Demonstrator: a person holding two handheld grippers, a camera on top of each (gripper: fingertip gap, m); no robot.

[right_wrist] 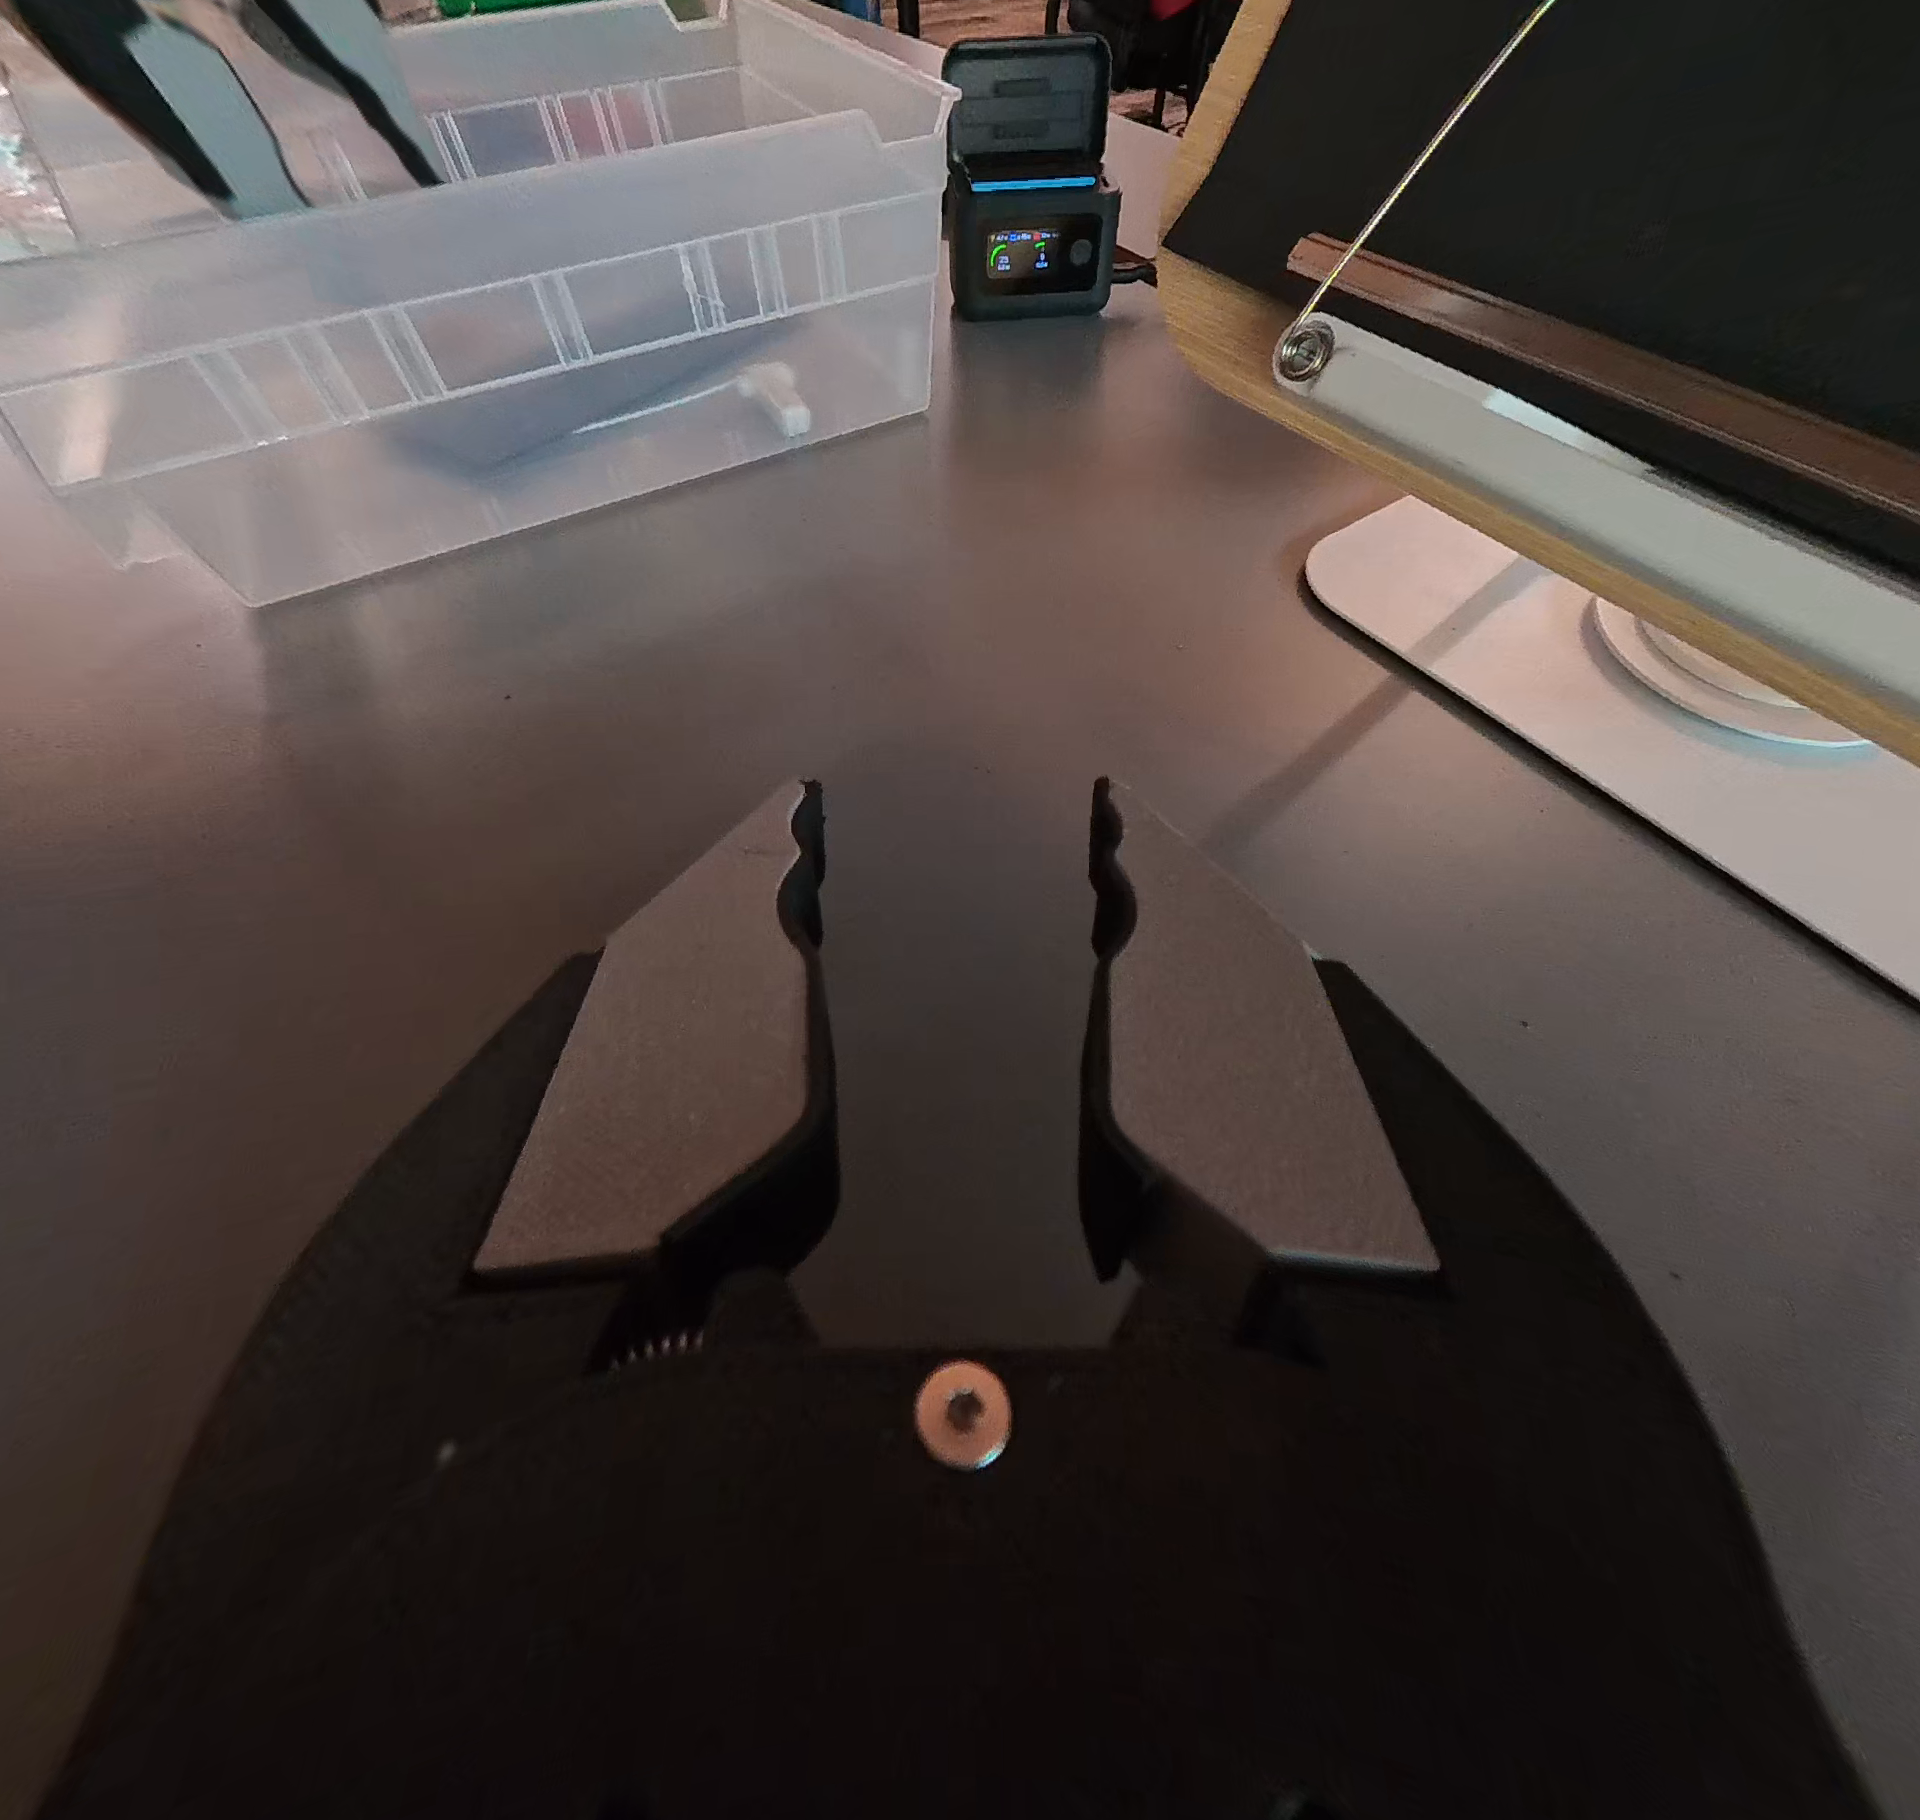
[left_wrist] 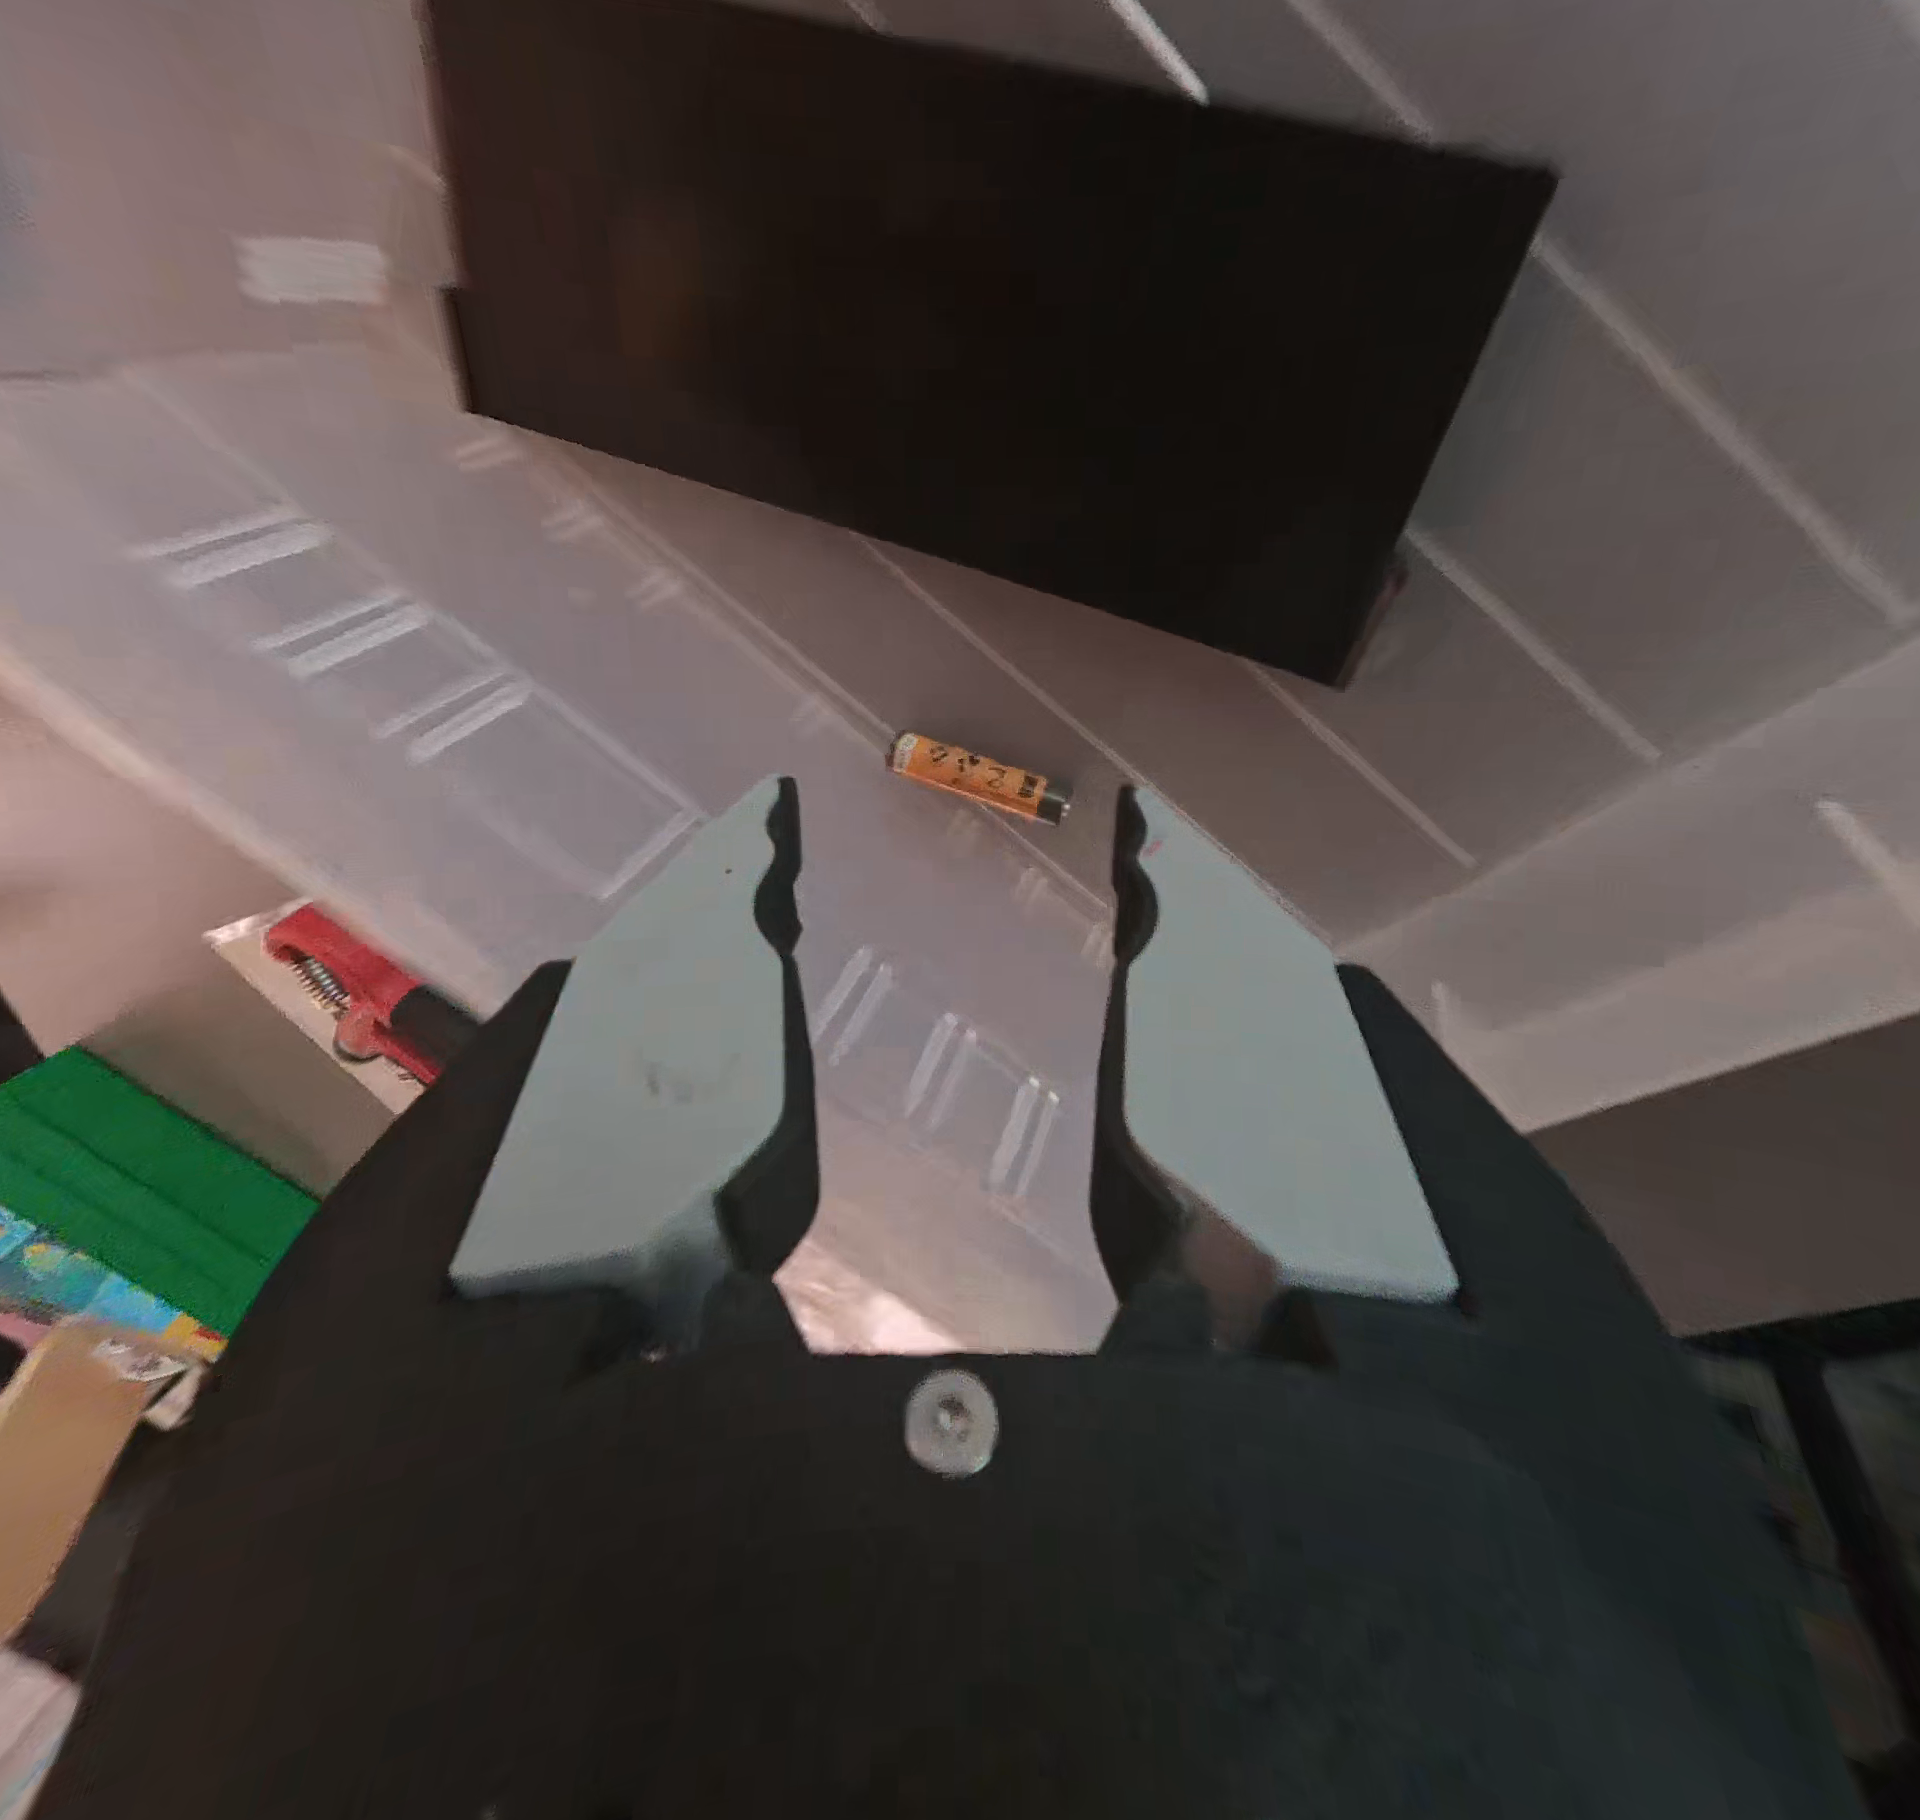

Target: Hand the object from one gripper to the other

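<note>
Nearest the lens in the left wrist view: left gripper [left_wrist: 951, 804], jaws apart, nothing between them, hanging over a clear plastic bin [left_wrist: 644, 690]. Just beyond its tips, the object, an orange battery [left_wrist: 979, 778], lies flat on the bin floor, tilted diagonally, untouched. Farther in the same bin lies a flat black panel [left_wrist: 977, 316], well apart from the battery. Bin walls carry slotted ribs; a second clear bin edge shows at right. Outside the bin, lower left: a red tool [left_wrist: 353, 991] w/ a spring, a green box [left_wrist: 135, 1157]. Right wrist view: right gripper [right_wrist: 956, 804], jaws apart & empty, low over the grey table [right_wrist: 727, 690], bare table ahead of it. Left gripper [right_wrist: 260, 77] shows top left, tips down inside the clear bin [right_wrist: 499, 347]; through the bin's front wall a dark flat shape and a white cable are visible. Beside the bin's right wall stands a small black device [right_wrist: 1034, 212] w/ lit screen, lid up. Right edge: a wood-rimmed black board [right_wrist: 1621, 160] on a white base [right_wrist: 1558, 731], leaning over the table.
</note>
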